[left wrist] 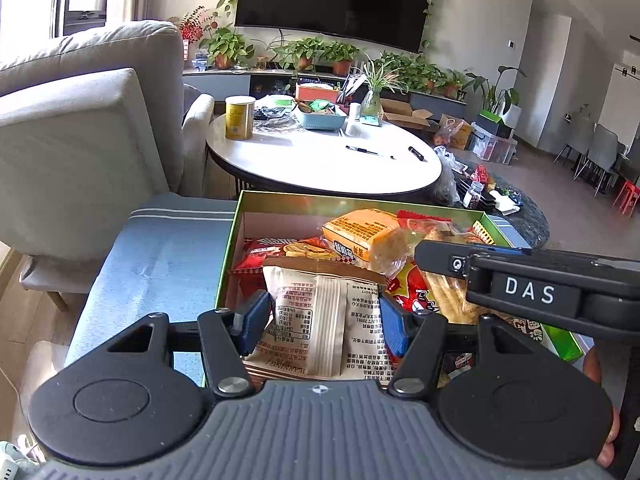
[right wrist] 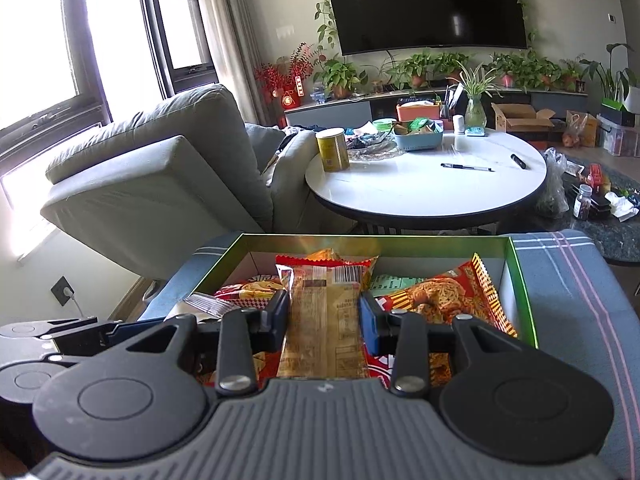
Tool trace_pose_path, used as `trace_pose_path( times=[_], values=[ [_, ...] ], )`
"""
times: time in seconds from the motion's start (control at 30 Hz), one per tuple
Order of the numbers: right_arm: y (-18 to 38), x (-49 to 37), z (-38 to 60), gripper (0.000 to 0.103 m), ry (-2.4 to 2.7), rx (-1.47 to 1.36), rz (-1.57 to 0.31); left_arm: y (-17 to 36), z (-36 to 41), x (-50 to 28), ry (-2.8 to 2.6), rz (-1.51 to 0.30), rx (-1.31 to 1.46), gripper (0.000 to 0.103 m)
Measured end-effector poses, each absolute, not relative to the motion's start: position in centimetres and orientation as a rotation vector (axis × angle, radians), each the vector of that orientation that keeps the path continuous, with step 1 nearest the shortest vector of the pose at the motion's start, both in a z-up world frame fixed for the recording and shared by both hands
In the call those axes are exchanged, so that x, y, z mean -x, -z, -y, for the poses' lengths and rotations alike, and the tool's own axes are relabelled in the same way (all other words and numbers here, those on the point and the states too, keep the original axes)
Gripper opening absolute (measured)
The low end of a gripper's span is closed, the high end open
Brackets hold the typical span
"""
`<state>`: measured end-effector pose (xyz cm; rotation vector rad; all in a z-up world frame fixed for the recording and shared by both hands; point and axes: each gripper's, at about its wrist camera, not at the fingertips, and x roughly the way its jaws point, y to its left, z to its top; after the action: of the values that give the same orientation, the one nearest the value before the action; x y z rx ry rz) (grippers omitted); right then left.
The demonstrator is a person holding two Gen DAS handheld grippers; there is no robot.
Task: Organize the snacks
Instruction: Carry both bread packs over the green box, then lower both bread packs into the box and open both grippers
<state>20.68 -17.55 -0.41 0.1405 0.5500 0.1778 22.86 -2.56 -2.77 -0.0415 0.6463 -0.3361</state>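
Observation:
A green box [left wrist: 235,248] with a white inside holds several snack packets. My left gripper [left wrist: 325,324] is over its near end, blue pads pressed on both sides of a cream packet [left wrist: 320,320] with black print. In the right wrist view my right gripper [right wrist: 325,320] is shut on a tan packet [right wrist: 326,320] with a red crimped top, above the same box [right wrist: 520,280]. Red noodle packets [right wrist: 444,300] lie beneath it. One right gripper finger [left wrist: 444,258] reaches in from the right in the left wrist view. I cannot tell whether either held packet rests on the pile.
The box sits on a blue striped cloth [left wrist: 160,268]. Behind it stands a round white table [left wrist: 320,164] with a yellow can [left wrist: 239,117], a blue basket [left wrist: 320,120] and pens. A grey sofa [left wrist: 80,128] is at the left. A hand [left wrist: 600,372] shows at the lower right.

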Motion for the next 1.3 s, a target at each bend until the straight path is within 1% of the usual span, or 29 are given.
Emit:
trace_pose_path(
  times=[0.07,0.1,0.13,0.23,0.77,1.3],
  values=[
    [0.6,-20.8,17.5,0.078,-0.185,-0.152,-0.556,2.9,2.5,-22.9,0.329,-0.645,0.043,0.056],
    [0.6,-20.8,17.5,0.078,-0.185,-0.161,-0.56,3.0,2.5,-22.8,0.325,-0.643,0.042,0.058],
    [0.7,-20.8,17.6,0.078,-0.181,-0.17,-0.56,3.1,2.5,-22.8,0.325,-0.642,0.041,0.063],
    [0.7,-20.7,17.8,0.078,-0.164,-0.182,-0.559,3.1,2.3,-22.8,0.321,-0.635,0.048,0.068],
    [0.2,-18.8,18.2,0.078,-0.132,-0.187,-0.545,2.2,1.9,-21.1,0.302,-0.611,0.049,0.071],
    [-1.6,-14.3,19.0,0.078,-0.142,-0.204,-0.511,0.3,2.3,-17.2,0.262,-0.548,0.02,0.079]
  ],
)
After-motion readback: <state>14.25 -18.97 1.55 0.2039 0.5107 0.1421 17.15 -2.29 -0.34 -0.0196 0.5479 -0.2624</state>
